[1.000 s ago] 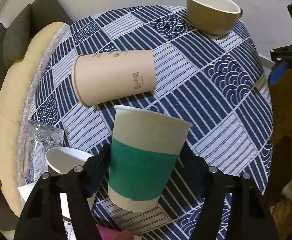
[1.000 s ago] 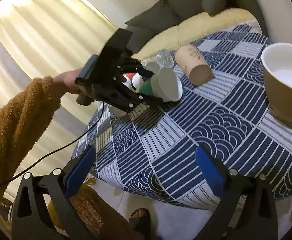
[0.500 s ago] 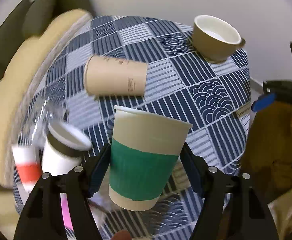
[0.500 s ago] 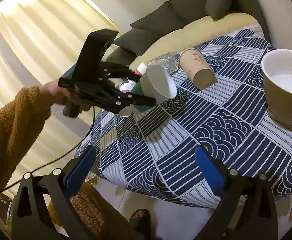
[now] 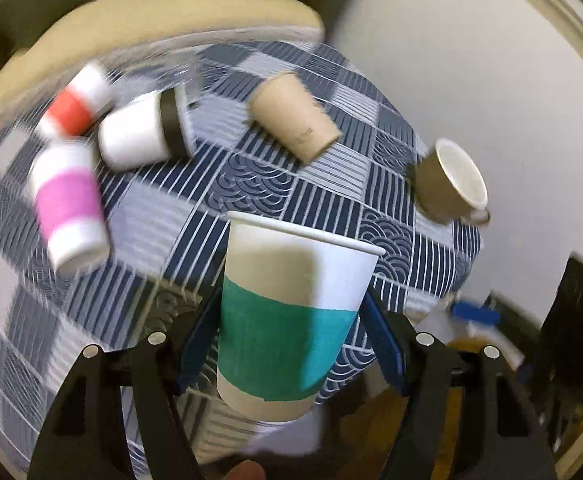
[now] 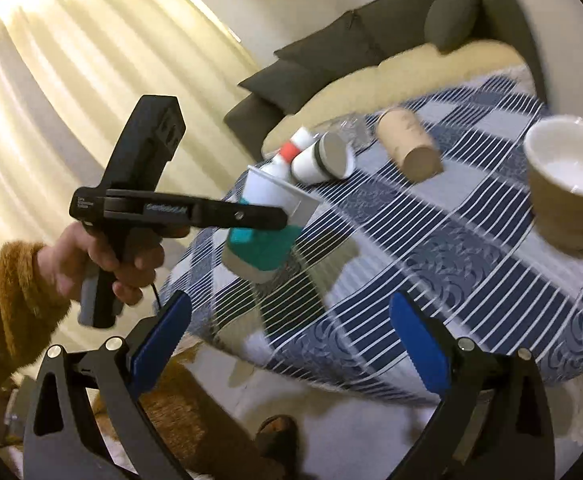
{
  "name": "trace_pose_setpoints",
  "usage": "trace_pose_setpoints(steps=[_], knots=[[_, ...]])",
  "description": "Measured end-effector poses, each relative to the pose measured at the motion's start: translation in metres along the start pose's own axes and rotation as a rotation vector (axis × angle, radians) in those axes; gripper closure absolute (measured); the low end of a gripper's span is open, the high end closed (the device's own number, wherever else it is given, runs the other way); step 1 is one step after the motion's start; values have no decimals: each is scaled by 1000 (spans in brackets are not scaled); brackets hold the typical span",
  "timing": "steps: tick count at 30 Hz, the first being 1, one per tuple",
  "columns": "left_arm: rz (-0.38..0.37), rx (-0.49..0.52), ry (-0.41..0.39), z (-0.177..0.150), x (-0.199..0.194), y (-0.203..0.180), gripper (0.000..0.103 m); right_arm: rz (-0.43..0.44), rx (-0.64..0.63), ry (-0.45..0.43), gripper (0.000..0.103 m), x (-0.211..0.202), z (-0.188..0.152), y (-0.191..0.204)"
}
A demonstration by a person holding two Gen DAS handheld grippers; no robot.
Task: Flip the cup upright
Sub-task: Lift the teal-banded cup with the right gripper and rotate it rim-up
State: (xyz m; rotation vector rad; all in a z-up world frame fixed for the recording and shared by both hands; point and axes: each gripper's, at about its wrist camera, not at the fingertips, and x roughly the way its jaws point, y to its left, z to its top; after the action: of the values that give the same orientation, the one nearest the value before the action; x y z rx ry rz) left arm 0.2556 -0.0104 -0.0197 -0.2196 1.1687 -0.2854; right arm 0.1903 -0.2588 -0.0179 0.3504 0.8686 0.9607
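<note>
My left gripper (image 5: 289, 320) is shut on a white paper cup with a green band (image 5: 287, 316). It holds the cup above the near part of the table, mouth up. From the right wrist view the same cup (image 6: 263, 236) is nearly upright in the left gripper (image 6: 283, 218), over the table's left edge. My right gripper (image 6: 283, 344) is open and empty, off the table's front edge.
On the blue patterned tablecloth (image 5: 251, 176) lie a brown paper cup (image 5: 293, 122), a white cup with a dark band (image 5: 141, 132), a pink-banded cup (image 5: 69, 208) and a red-banded cup (image 5: 77, 106). A brown bowl-shaped cup (image 5: 451, 182) stands at the right. A sofa (image 6: 371, 40) is behind.
The left gripper has turned the green-banded cup from tipped on its side to nearly upright and swung it toward the table's left edge. The right gripper stayed open and moved little.
</note>
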Motion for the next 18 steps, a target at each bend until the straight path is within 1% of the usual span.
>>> trace_pose_setpoints(steps=[1, 2, 3, 4, 6, 9, 10, 13, 16, 18], knots=[[-4, -39, -14, -4, -1, 3, 35, 12, 2, 0, 5, 0, -1, 1], [12, -85, -23, -7, -1, 6, 35, 21, -4, -5, 5, -1, -1, 3], [20, -158, -26, -13, 0, 11, 35, 24, -17, -14, 5, -3, -1, 6], [16, -209, -30, -17, 2, 15, 35, 25, -19, -16, 5, -3, 0, 7], [32, -314, -45, -27, 5, 22, 35, 31, -10, -6, 5, -1, -1, 6], [63, -371, -69, -34, 8, 28, 35, 33, -1, 14, 5, 5, -1, 3], [72, -405, -79, -36, 10, 31, 35, 38, -1, 18, 5, 6, -1, 3], [50, -508, -56, -39, 20, 45, 35, 24, -5, 18, 5, 8, -1, -1], [42, -541, -41, -41, 29, 52, 35, 23, 11, 31, 5, 13, 0, -5], [55, -543, -45, -43, 29, 52, 35, 28, 23, 41, 5, 16, 0, -7]])
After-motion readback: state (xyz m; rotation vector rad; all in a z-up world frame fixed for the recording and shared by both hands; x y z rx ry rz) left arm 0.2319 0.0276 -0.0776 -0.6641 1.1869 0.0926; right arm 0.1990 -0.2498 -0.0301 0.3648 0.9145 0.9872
